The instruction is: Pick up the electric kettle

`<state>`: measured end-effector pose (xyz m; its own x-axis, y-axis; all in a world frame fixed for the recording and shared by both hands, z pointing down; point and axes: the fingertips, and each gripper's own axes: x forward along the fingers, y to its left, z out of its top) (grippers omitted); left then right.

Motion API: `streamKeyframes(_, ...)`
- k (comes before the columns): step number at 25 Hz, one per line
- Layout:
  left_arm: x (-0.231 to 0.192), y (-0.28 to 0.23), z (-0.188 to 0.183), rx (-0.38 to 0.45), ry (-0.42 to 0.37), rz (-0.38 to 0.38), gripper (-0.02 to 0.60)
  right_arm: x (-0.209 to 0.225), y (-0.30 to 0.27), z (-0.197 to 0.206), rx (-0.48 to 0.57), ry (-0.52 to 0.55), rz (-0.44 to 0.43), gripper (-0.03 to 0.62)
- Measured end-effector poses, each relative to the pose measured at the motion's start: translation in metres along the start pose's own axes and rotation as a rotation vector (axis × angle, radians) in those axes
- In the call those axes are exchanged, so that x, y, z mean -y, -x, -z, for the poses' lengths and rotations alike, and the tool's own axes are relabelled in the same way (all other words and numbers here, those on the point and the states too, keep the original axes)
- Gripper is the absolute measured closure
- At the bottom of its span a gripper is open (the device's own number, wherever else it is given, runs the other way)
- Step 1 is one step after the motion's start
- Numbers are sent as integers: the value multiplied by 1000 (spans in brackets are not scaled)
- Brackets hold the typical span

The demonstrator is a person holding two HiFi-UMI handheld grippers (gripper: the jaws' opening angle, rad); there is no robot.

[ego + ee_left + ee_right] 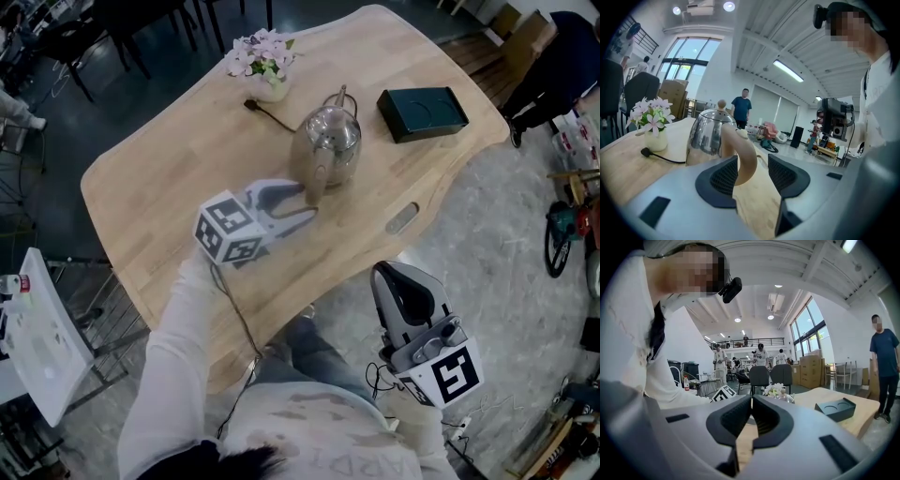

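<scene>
Head view, left tool point(305, 208): low over the table point(178, 150), its tips at the handle side of the electric kettle point(330, 136), which stands upright just ahead of them.
Head view, right tool point(397, 274): off the table's edge, well behind the left tool and to its right, well apart from the kettle.
Left gripper view, left tool point(752, 173): jaws apart with the kettle's pale handle point(744, 154) between them, close against the pad at the view's left (touching or not, I cannot tell) and clear of the other.
Left gripper view, electric kettle point(705, 136): steel body just beyond the tips, on the table; flowers point(650, 117) and a black cable point(665, 158) sit farther off to the left.
Right gripper view, right tool point(751, 416): jaws drawn almost together, only a slit, nothing in it.
Progress: the reach looks done and the handle is bracketed; closing and lifting are left.
</scene>
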<state>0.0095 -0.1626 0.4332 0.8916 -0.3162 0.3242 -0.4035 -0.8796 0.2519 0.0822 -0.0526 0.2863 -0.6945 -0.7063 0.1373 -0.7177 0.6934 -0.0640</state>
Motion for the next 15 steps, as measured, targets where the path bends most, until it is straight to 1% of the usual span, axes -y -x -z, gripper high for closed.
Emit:
streamKeyframes(4, -7, -6, 5, -16, -1, 7, 394, 4, -4, 3, -8, -3, -7, 576)
streamKeyframes(7, -11, -10, 5, -11, 6, 14, 387, 8, -7, 4, -13, -6, -11, 576)
streamKeyframes(10, -14, -15, 6, -14, 4, 35, 377, 12, -9, 7, -19, -8, -12, 576)
streamKeyframes(15, -12, -27, 10, -34, -24, 80, 364, 17, -13, 11, -27, -15, -16, 576)
